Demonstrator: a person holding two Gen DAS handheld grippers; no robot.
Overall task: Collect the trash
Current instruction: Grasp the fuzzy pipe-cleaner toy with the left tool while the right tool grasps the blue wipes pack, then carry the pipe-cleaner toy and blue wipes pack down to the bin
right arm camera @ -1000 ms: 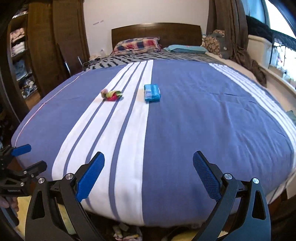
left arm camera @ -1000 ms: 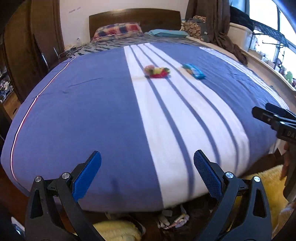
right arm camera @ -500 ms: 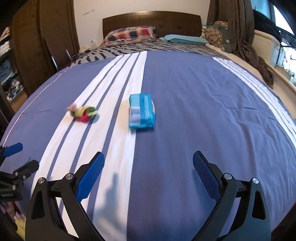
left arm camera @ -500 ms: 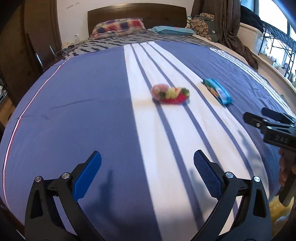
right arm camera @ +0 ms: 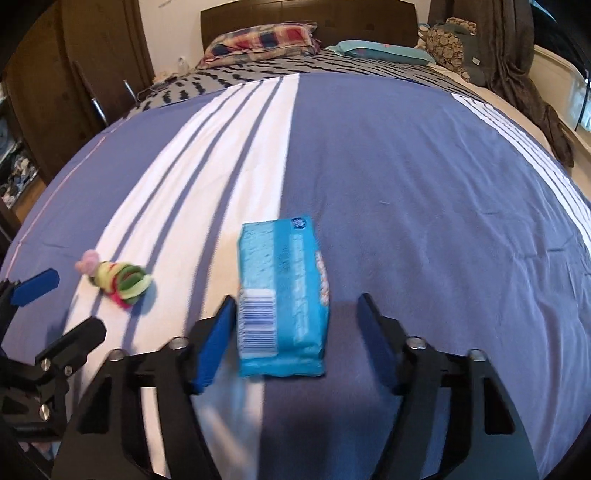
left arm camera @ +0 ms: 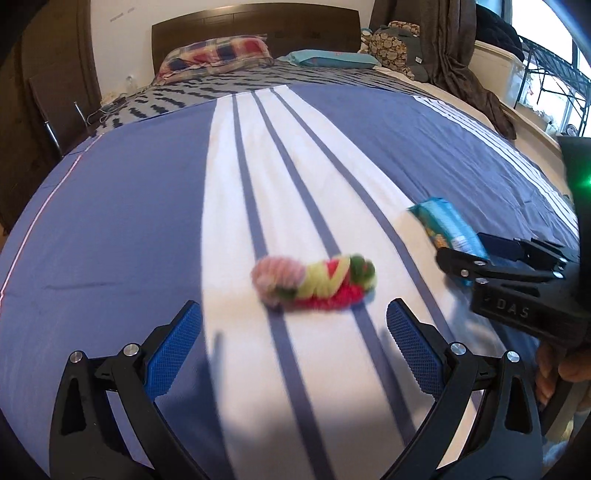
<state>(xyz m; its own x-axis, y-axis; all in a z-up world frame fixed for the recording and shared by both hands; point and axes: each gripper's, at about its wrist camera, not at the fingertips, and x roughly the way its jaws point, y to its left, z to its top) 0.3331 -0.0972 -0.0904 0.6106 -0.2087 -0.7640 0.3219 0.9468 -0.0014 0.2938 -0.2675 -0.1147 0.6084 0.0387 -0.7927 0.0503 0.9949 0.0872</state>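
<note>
A light-blue plastic packet (right arm camera: 282,291) with a barcode lies on the blue and white striped bedcover (right arm camera: 406,177). My right gripper (right arm camera: 297,306) reaches over its near end. Its jaws are closing with the packet between them: the left pad is almost at the packet's edge and the right pad stands clear. A small bundle of pink, yellow, green and red yarn (left arm camera: 314,280) lies just beyond my left gripper (left arm camera: 291,321), which is open and holds nothing. The left wrist view also shows the packet (left arm camera: 447,225) and the right gripper (left arm camera: 498,266) at the right.
Pillows (left arm camera: 218,55) and a dark wooden headboard (left arm camera: 255,26) are at the far end of the bed. A dark wardrobe (right arm camera: 55,92) stands left, and a brown curtain (left arm camera: 461,55) and window right. A person's hand (left arm camera: 554,373) holds the right gripper's handle.
Both grippers have moved forward over the bed, from its foot to the two items. The right jaws have narrowed around the blue packet. The left jaws stay wide.
</note>
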